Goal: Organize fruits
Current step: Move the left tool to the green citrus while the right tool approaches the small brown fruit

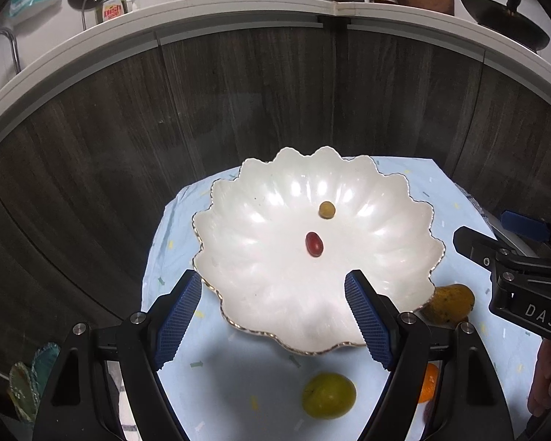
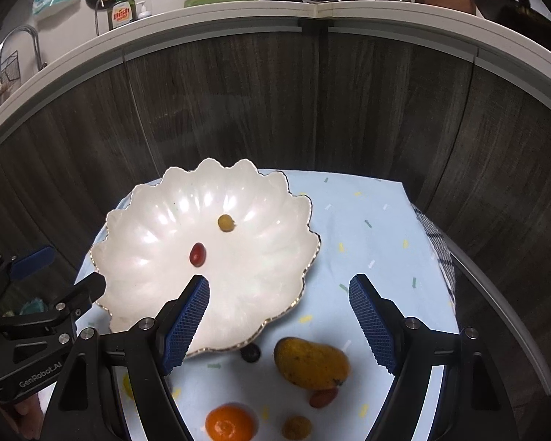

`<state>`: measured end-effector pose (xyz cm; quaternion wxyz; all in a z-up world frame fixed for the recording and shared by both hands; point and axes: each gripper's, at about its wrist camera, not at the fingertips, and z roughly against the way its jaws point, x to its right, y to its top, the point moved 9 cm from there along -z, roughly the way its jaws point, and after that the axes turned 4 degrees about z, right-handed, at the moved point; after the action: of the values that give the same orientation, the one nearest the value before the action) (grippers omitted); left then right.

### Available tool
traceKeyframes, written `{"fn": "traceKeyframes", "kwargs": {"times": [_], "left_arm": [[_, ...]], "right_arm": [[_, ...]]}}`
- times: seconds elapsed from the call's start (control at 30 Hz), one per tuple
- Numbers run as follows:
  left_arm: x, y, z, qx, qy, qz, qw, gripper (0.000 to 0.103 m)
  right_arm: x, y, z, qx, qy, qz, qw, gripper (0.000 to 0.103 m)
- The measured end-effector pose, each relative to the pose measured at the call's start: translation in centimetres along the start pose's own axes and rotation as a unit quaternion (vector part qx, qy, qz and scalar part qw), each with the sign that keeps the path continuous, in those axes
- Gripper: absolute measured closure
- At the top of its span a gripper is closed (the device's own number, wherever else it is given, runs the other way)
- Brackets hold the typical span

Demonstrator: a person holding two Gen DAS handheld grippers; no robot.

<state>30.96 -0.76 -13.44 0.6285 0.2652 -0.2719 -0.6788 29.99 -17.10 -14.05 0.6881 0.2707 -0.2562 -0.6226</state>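
Observation:
A white scalloped bowl sits on a light blue cloth. In it lie a red grape tomato and a small yellow fruit. On the cloth near the bowl's front lie a green round fruit, a mango, an orange, a dark grape, a red fruit and a small brown-yellow fruit. My left gripper is open and empty over the bowl's near rim. My right gripper is open and empty above the mango.
The cloth covers a small table before dark wood cabinet doors. A white counter above holds dishes, pots and a dish soap bottle. A checked towel hangs at the table's right edge. The right gripper's body shows in the left wrist view.

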Motion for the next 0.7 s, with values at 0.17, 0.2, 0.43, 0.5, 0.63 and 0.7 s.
{"fn": "traceKeyframes", "kwargs": {"times": [0.17, 0.2, 0.43, 0.5, 0.63, 0.7], "left_arm": [[0.3, -0.7, 0.9, 0.001, -0.001, -0.003, 1.0000, 0.023], [0.4, -0.8, 1.1, 0.001, -0.001, -0.003, 1.0000, 0.023], [0.7, -1.6, 2.1, 0.002, -0.007, -0.004, 1.0000, 0.023], [0.8, -1.8, 2.3, 0.001, -0.009, -0.004, 1.0000, 0.023], [1.0, -2.4, 2.6, -0.002, -0.011, -0.005, 0.9999, 0.023], [1.0, -2.7, 2.8, -0.002, -0.010, -0.005, 0.9999, 0.023]], "right_arm": [[0.3, -0.8, 0.8, -0.001, 0.000, -0.005, 1.000, 0.024], [0.3, -1.0, 0.9, -0.002, -0.001, -0.006, 1.000, 0.024], [0.4, -1.8, 1.8, 0.000, 0.000, -0.010, 1.000, 0.024], [0.4, -2.0, 2.1, 0.001, 0.000, -0.010, 1.000, 0.024], [0.4, -2.5, 2.6, 0.001, -0.001, -0.010, 1.000, 0.024], [0.4, -2.7, 2.8, 0.001, -0.003, -0.009, 1.000, 0.024]]}}
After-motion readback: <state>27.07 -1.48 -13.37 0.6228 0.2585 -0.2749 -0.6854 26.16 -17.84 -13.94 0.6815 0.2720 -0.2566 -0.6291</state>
